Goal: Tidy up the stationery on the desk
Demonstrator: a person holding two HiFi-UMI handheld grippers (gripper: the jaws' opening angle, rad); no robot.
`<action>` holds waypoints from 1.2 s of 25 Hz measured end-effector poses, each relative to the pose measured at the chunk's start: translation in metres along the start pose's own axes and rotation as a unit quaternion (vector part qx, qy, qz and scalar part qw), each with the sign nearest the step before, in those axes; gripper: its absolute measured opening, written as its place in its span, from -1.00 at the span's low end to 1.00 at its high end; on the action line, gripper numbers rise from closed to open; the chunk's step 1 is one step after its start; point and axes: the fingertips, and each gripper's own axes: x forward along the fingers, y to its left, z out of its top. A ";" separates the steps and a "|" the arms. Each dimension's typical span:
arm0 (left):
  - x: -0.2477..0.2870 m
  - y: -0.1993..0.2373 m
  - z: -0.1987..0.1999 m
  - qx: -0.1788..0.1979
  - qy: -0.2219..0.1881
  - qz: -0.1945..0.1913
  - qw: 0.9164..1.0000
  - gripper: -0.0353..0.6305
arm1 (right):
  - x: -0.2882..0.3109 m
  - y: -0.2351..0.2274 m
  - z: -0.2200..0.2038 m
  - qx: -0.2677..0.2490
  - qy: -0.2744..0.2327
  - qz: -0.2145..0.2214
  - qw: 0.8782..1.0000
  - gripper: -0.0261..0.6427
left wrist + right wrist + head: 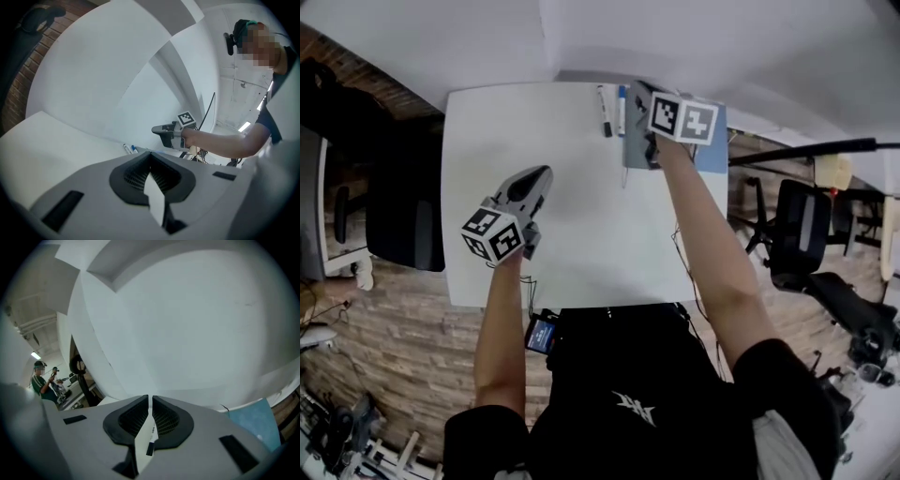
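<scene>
The right gripper (150,420), shut on a white pen (146,439) at one o'clock over the desk (572,234), could drop it if it pivots.

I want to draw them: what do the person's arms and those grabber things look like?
The left gripper and right gripper are grey plastic with black ridged pads. Each carries a white cube with black square markers. The person wears a black T-shirt with short sleeves; the forearms are bare.

White desk (487,141) against a white wall (441,37); wood-plank floor (412,319); black office chairs (403,220) at either side.
</scene>
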 end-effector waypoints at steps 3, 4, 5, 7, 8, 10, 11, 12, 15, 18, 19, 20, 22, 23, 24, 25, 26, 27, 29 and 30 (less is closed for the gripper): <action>0.002 -0.010 0.005 0.011 0.000 -0.006 1.000 -0.88 | -0.026 0.005 0.007 -0.018 -0.032 0.036 0.999 -0.78; 0.004 -0.015 0.005 0.015 0.002 -0.009 1.000 -0.88 | -0.035 0.005 0.007 -0.022 -0.042 0.046 0.998 -0.78; 0.006 -0.019 0.005 0.018 0.004 -0.012 1.000 -0.88 | -0.045 0.005 0.007 -0.027 -0.052 0.056 0.997 -0.78; 0.010 -0.026 0.008 0.026 0.006 -0.016 1.000 -0.88 | -0.062 0.010 0.008 -0.038 -0.073 0.080 0.993 -0.78; 0.010 -0.031 0.010 0.031 0.006 -0.018 0.999 -0.88 | -0.070 0.016 0.009 -0.046 -0.085 0.096 0.991 -0.78; 0.009 -0.042 0.012 0.040 0.004 -0.024 0.999 -0.88 | -0.092 0.030 0.011 -0.068 -0.111 0.127 0.983 -0.78; 0.007 -0.050 0.013 0.045 0.003 -0.027 0.999 -0.88 | -0.105 0.037 0.012 -0.081 -0.126 0.141 0.979 -0.78; 0.004 -0.057 0.015 0.050 0.000 -0.032 0.998 -0.88 | -0.119 0.044 0.013 -0.093 -0.141 0.155 0.973 -0.78; -0.006 -0.082 0.025 0.071 -0.007 -0.047 0.996 -0.88 | -0.165 0.072 0.020 -0.130 -0.183 0.194 0.955 -0.79; -0.019 -0.109 0.036 0.095 -0.016 -0.062 0.993 -0.89 | -0.215 0.106 0.024 -0.156 -0.214 0.230 0.937 -0.79; -0.024 -0.119 0.042 0.106 -0.018 -0.069 0.992 -0.88 | -0.232 0.117 0.025 -0.164 -0.223 0.241 0.930 -0.79; -0.029 -0.131 0.047 0.117 -0.019 -0.077 0.990 -0.88 | -0.250 0.129 0.025 -0.173 -0.231 0.253 0.924 -0.79; -0.043 -0.154 0.054 0.138 -0.021 -0.092 0.986 -0.88 | -0.285 0.150 0.019 -0.188 -0.243 0.273 0.912 -0.79; -0.051 -0.164 0.056 0.147 -0.023 -0.100 0.984 -0.88 | -0.301 0.159 0.014 -0.193 -0.248 0.283 0.906 -0.79; -0.059 -0.175 0.058 0.155 -0.025 -0.107 0.982 -0.88 | -0.318 0.166 0.008 -0.195 -0.251 0.292 0.902 -0.79; -0.067 -0.185 0.059 0.162 -0.026 -0.113 0.980 -0.88 | -0.333 0.173 0.002 -0.194 -0.253 0.303 0.898 -0.79; -0.075 -0.196 0.058 0.169 -0.026 -0.118 0.978 -0.88 | -0.349 0.178 -0.005 -0.191 -0.254 0.314 0.895 -0.79; -0.083 -0.208 0.057 0.176 -0.027 -0.124 0.976 -0.89 | -0.363 0.184 -0.012 -0.188 -0.254 0.325 0.892 -0.79; -0.099 -0.232 0.053 0.187 -0.030 -0.137 0.972 -0.88 | -0.390 0.191 -0.030 -0.179 -0.249 0.344 0.888 -0.79; -0.106 -0.244 0.051 0.191 -0.033 -0.142 0.971 -0.88 | -0.402 0.194 -0.040 -0.176 -0.245 0.351 0.886 -0.79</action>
